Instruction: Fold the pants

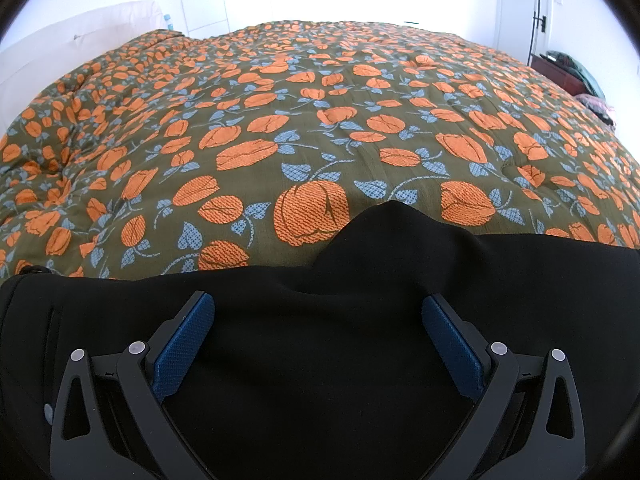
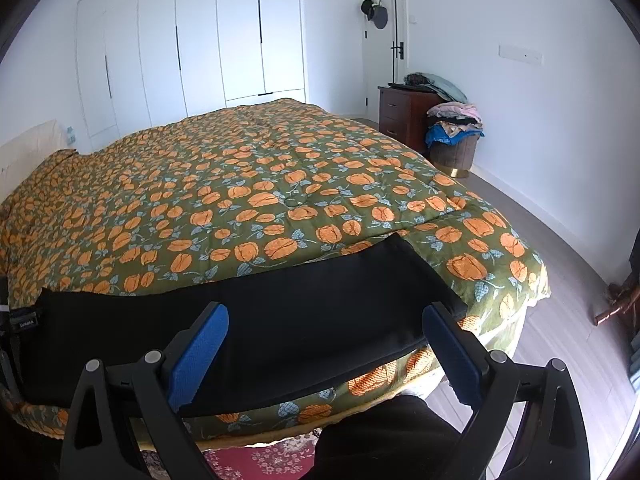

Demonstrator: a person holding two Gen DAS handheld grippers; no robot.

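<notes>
Black pants (image 2: 280,312) lie stretched along the near edge of a bed covered by a green quilt with orange flowers (image 2: 248,184). In the right wrist view my right gripper (image 2: 324,316) hovers open above the pants' right end, nothing between its blue pads (image 2: 200,352). A small label shows at the pants' left end. In the left wrist view the pants (image 1: 320,340) fill the lower frame, with a raised bump of cloth at the centre. My left gripper (image 1: 318,308) is open just over the fabric, its blue pads (image 1: 184,344) wide apart and gripping nothing.
A white wardrobe (image 2: 192,52) stands behind the bed. A brown dresser (image 2: 404,112) and a stool piled with clothes (image 2: 456,136) sit at the far right by the door. Grey floor runs along the bed's right side, and a red rug (image 2: 260,460) lies below the near edge.
</notes>
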